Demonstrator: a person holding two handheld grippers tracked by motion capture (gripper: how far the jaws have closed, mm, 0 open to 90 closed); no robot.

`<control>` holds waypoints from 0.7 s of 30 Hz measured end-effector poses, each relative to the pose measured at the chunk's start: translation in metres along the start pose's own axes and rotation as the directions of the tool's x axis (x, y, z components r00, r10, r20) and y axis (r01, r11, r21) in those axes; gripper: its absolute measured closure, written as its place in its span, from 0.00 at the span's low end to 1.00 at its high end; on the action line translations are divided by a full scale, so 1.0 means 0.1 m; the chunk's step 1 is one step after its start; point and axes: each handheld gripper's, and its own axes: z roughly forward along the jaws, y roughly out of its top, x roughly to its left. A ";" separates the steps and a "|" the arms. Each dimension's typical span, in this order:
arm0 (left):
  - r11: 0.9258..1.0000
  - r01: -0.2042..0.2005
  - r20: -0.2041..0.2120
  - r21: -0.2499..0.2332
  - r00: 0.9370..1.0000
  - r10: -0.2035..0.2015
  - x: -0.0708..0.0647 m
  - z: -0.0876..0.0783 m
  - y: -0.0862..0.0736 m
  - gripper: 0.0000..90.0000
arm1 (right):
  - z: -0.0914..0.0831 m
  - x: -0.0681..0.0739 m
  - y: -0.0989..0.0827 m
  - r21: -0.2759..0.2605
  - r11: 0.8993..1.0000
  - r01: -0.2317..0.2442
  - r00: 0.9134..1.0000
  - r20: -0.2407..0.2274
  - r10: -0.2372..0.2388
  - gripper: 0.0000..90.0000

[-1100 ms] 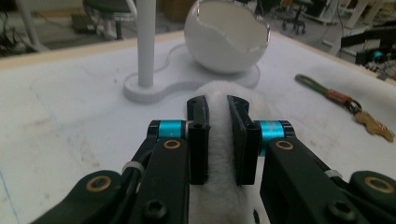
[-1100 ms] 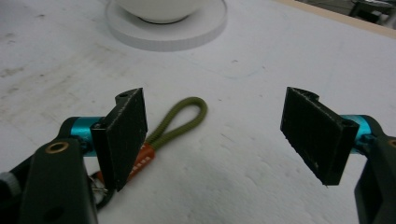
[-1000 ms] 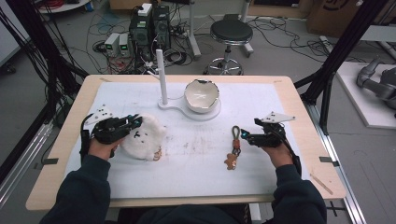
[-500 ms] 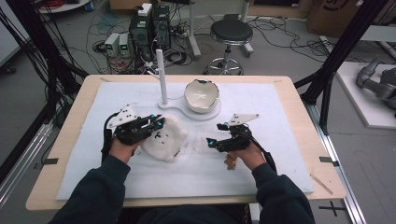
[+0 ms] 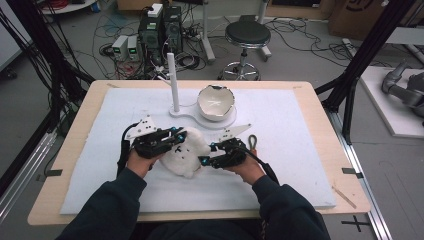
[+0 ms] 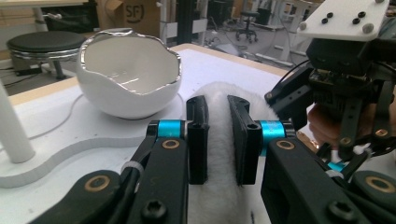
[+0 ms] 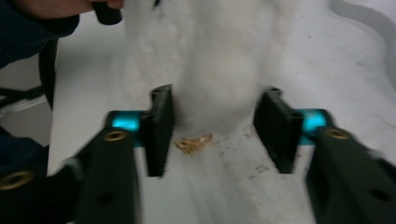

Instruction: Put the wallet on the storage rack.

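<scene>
A white fluffy toy (image 5: 187, 156) lies on the white mat (image 5: 300, 165) near the front middle. My left gripper (image 5: 180, 136) comes at it from the left and is shut on its fur; in the left gripper view the jaws (image 6: 217, 135) pinch a ridge of the toy (image 6: 219, 196). From the right, my right gripper (image 5: 204, 161) stands open with one jaw on either side of the toy's end (image 7: 219, 70). A small gold piece (image 7: 191, 142) lies on the mat between those jaws. My right gripper (image 7: 215, 98) holds nothing.
A white eggshell-shaped bowl (image 5: 216, 102) and an upright white post (image 5: 173, 82) stand on a flat white base (image 5: 182, 111) behind the toy. A key ring's loop (image 5: 252, 142) lies just right of my right gripper. The bowl (image 6: 128, 70) looms close ahead of the left gripper.
My right gripper has swung left from the key ring to the toy. My left gripper has carried the toy right toward the middle.
</scene>
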 end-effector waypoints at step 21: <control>0.984 0.079 -0.023 0.160 0.997 -0.076 0.21 -0.06 -0.21 0.86 | -0.27 -0.10 0.03 -0.088 0.996 0.002 0.997 0.082 0.005 0.84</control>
